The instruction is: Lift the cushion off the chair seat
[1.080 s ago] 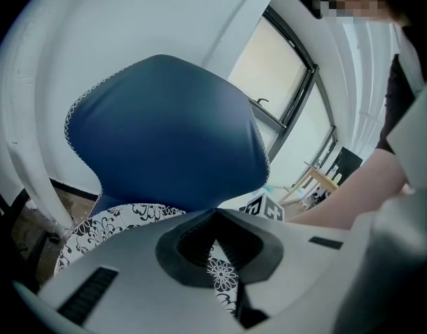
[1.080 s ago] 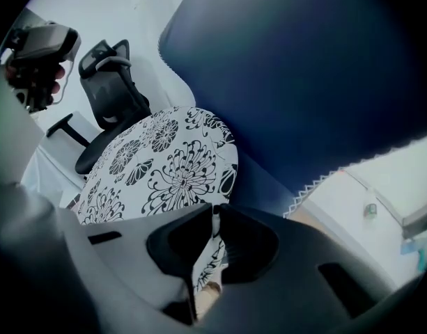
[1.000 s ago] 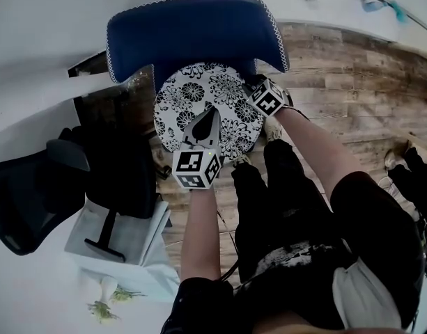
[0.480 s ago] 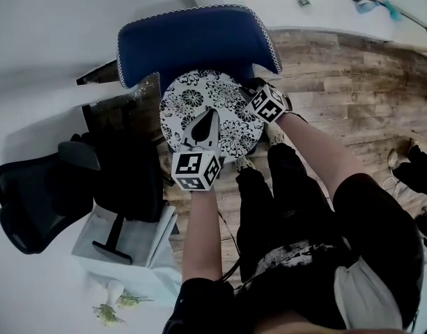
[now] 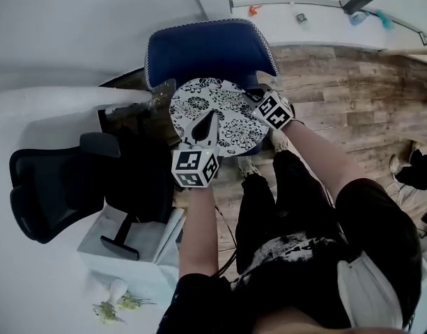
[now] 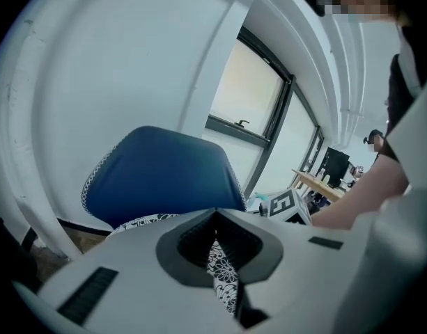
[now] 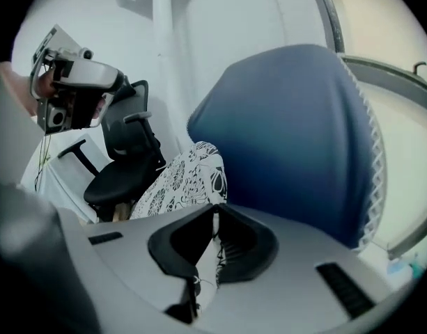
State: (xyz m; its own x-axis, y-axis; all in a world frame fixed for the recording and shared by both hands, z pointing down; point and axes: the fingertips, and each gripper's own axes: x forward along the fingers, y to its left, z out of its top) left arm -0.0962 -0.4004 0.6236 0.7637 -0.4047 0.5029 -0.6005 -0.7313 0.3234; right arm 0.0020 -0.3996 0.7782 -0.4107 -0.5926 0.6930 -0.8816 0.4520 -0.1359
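Note:
The round cushion (image 5: 220,110), white with black flowers, hangs level in front of the blue chair (image 5: 212,47), held between my two grippers. My left gripper (image 5: 205,127) is shut on its near edge, and the left gripper view shows the patterned cloth (image 6: 223,284) pinched between the jaws. On the cushion's right edge my right gripper (image 5: 256,97) is shut too. In the right gripper view the cushion (image 7: 182,179) runs out leftward from the shut jaws, with the blue chair back (image 7: 297,131) behind it. The chair seat is hidden under the cushion.
A black office chair (image 5: 60,186) stands at the left beside a low white box (image 5: 129,239). Wooden floor (image 5: 352,103) stretches to the right. My legs and shoes (image 5: 276,141) are close under the cushion. A white wall lies behind the blue chair.
Both grippers have risen with the cushion held between them. It now rides higher against the blue chair's back. The grips look unchanged.

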